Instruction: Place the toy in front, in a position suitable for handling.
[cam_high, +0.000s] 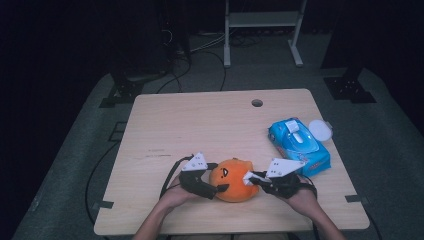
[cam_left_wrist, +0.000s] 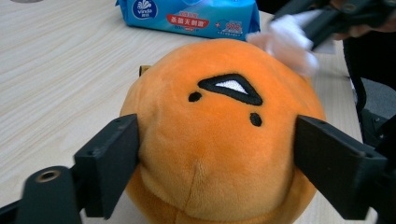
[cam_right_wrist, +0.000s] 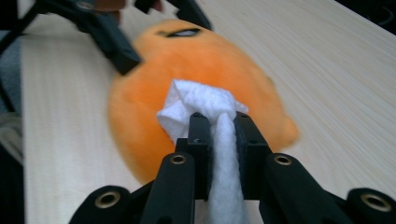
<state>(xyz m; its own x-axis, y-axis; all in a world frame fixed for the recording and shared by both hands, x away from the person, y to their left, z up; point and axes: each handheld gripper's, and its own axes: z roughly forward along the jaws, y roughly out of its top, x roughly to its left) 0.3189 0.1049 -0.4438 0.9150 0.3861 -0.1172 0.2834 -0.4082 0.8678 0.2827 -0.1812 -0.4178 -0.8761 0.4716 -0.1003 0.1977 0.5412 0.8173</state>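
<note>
An orange round plush toy (cam_high: 232, 180) with a stitched black face sits near the table's front edge. My left gripper (cam_high: 218, 178) reaches in from the left, and its two black jaws hug the toy's sides. In the left gripper view the pads touch both flanks of the plush toy (cam_left_wrist: 219, 140), with the left gripper (cam_left_wrist: 217, 154) straddling it. My right gripper (cam_right_wrist: 218, 119) is shut on a crumpled white wipe (cam_right_wrist: 201, 100). The wipe's bunched end rests against the plush toy (cam_right_wrist: 205, 70). From above, the right gripper (cam_high: 248, 179) meets the toy's right side.
A blue pack of wet wipes (cam_high: 299, 145) lies to the right of the toy, with a round white lid (cam_high: 320, 130) beside it. The wooden table (cam_high: 200, 125) has a cable hole (cam_high: 257, 103) near its far edge. A white stand and cables lie on the floor beyond.
</note>
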